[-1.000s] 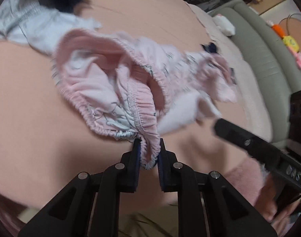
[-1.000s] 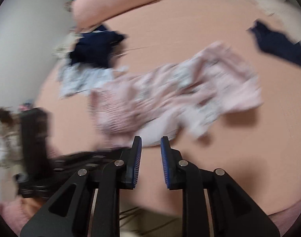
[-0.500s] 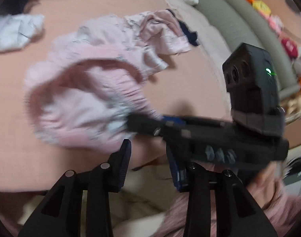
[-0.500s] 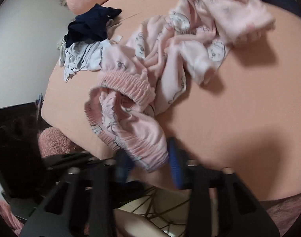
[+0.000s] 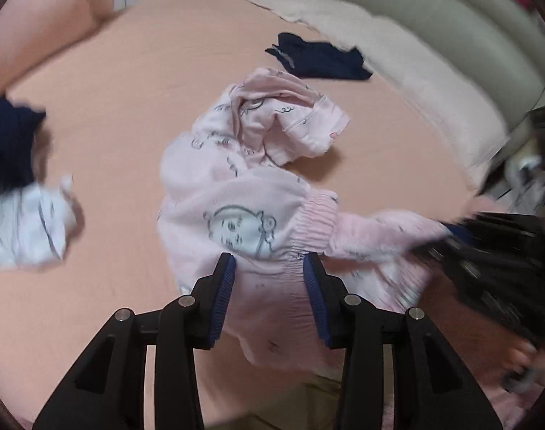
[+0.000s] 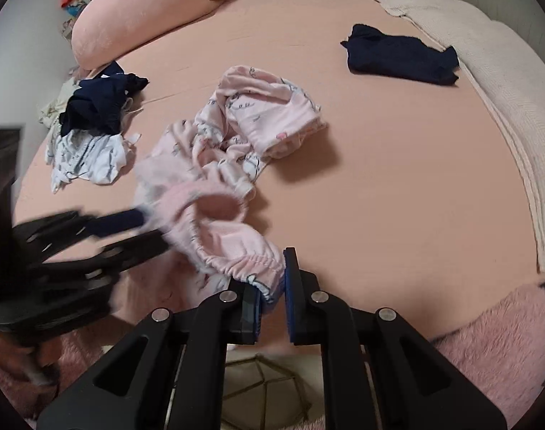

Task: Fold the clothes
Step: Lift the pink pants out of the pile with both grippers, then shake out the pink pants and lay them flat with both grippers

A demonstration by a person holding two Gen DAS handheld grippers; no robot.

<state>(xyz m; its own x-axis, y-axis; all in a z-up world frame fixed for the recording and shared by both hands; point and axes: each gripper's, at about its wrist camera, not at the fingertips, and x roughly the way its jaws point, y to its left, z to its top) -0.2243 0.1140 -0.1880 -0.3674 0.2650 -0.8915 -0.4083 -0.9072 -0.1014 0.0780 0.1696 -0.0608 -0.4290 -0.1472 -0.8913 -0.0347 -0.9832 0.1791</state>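
**Pink pajama pants getting pinched at the waistband**

So the pink pajama pants are lying crumpled near the front edge of the bed, which is wearing a peach sheet. The right gripper is clamping down on the elastic waistband, fingers nearly together with the gathered pink fabric bunching up between the blue pads. The left gripper is sitting with its fingers spread wide apart, pink cloth lying between and under them but not being squeezed. In the right wrist view it's blurry and its tips are reaching into the waistband opening from the left.

Other stuff that's hanging around on the bed: a dark navy garment lying flat toward the far right, well apart from the pants, and a pile with a navy piece sitting on a white patterned piece off to the left. A big pink pillow is resting at the far side.
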